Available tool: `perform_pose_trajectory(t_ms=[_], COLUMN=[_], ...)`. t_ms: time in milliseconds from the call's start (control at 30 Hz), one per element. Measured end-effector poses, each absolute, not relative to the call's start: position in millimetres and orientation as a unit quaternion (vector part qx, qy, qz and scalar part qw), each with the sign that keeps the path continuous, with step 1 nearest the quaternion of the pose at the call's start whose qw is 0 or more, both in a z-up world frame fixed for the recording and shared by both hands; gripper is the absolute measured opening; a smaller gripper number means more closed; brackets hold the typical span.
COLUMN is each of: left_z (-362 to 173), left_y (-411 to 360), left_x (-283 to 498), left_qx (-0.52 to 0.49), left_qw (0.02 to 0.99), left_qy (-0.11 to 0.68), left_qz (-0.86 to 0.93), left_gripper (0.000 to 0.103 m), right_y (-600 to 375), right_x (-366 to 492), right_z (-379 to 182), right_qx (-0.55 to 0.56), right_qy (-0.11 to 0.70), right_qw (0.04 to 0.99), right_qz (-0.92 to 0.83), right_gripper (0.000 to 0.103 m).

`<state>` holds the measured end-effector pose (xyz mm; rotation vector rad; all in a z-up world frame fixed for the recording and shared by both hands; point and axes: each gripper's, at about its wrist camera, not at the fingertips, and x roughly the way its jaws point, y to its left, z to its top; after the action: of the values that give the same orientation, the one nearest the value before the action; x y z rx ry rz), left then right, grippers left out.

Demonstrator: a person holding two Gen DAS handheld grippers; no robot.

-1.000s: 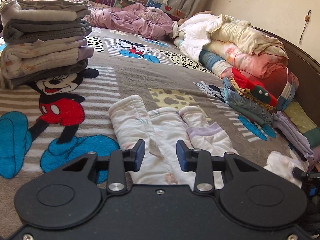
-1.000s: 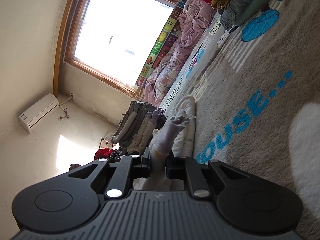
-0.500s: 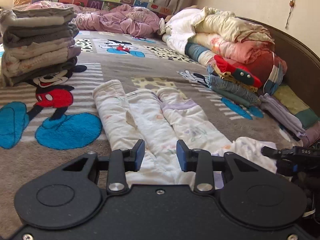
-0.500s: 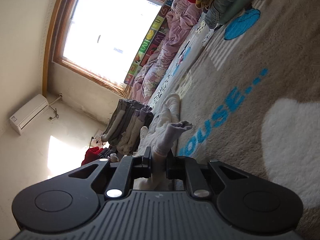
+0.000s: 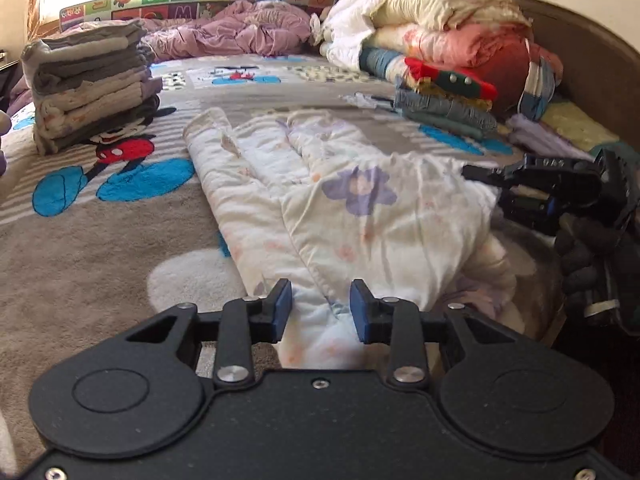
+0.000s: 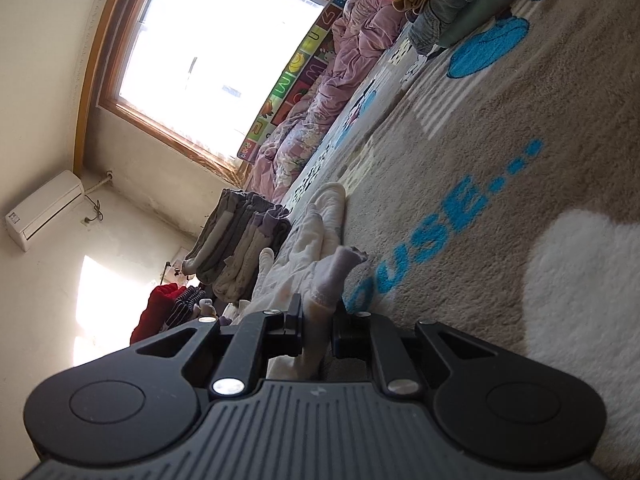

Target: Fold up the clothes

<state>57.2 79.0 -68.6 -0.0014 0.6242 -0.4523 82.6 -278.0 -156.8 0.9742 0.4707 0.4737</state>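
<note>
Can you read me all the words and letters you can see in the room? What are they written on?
"OUSE..." in blue on the grey blanket; the start of the word is hidden behind the white garment.
"W", "U", "M" on squares of the colourful alphabet mat by the window; its other squares are too blurred to read.
Small white marking on the right gripper: too blurred to read.

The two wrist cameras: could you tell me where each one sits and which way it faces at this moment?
Left wrist: sits behind the left gripper, looking along the bed over the white floral garment lying between its closing jaws; the right gripper and a gloved hand show at right.
Right wrist: sits behind the right gripper, rolled sideways, facing the window, shut on a fold of the garment.
Shared: the garment, the folded stack and the cartoon blanket.
</note>
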Motion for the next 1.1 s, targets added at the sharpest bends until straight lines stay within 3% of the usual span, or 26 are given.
perform_pose_trajectory(t_ms=[100, 233, 400, 500, 600, 667, 733, 833, 900, 1100], left_z=[-65, -101, -70, -102, -79, -63, -56, -65, -64, -53], left_y=[89, 64, 76, 75, 91, 109, 131, 160, 163, 146], left_x=[40, 44, 29, 47, 47, 42, 47, 65, 89, 163], left_qx=[-0.031, 0.012, -0.032, -0.046, -0.099, -0.133, -0.175, -0.273, -0.283, -0.192], left_qw=[0.93, 0.91, 0.921, 0.896, 0.888, 0.9, 0.912, 0.917, 0.912, 0.942], left_qy=[0.293, 0.345, 0.289, 0.366, 0.344, 0.293, 0.26, 0.222, 0.235, 0.239], left_qz=[-0.22, -0.231, -0.26, -0.247, -0.288, -0.296, -0.265, -0.186, -0.179, -0.14], left_gripper=[0.03, 0.03, 0.031, 0.03, 0.033, 0.041, 0.04, 0.071, 0.071, 0.07], right_y=[-282, -280, -282, -281, -277, -276, -277, -277, -277, -277], right_x=[80, 82, 86, 86, 89, 89, 89, 88, 88, 90], right_z=[-150, -133, -138, -142, -150, -155, -157, -159, -160, -163], right_qx=[0.471, 0.459, 0.462, 0.462, 0.449, 0.448, 0.451, 0.454, 0.456, 0.464], right_qy=[0.198, 0.172, 0.182, 0.196, 0.221, 0.227, 0.228, 0.228, 0.231, 0.239], right_qw=[0.828, 0.834, 0.838, 0.838, 0.842, 0.842, 0.84, 0.837, 0.836, 0.83], right_qz=[0.23, 0.253, 0.229, 0.215, 0.2, 0.196, 0.197, 0.2, 0.201, 0.199], right_gripper=[0.014, 0.014, 0.014, 0.014, 0.014, 0.014, 0.014, 0.014, 0.015, 0.016])
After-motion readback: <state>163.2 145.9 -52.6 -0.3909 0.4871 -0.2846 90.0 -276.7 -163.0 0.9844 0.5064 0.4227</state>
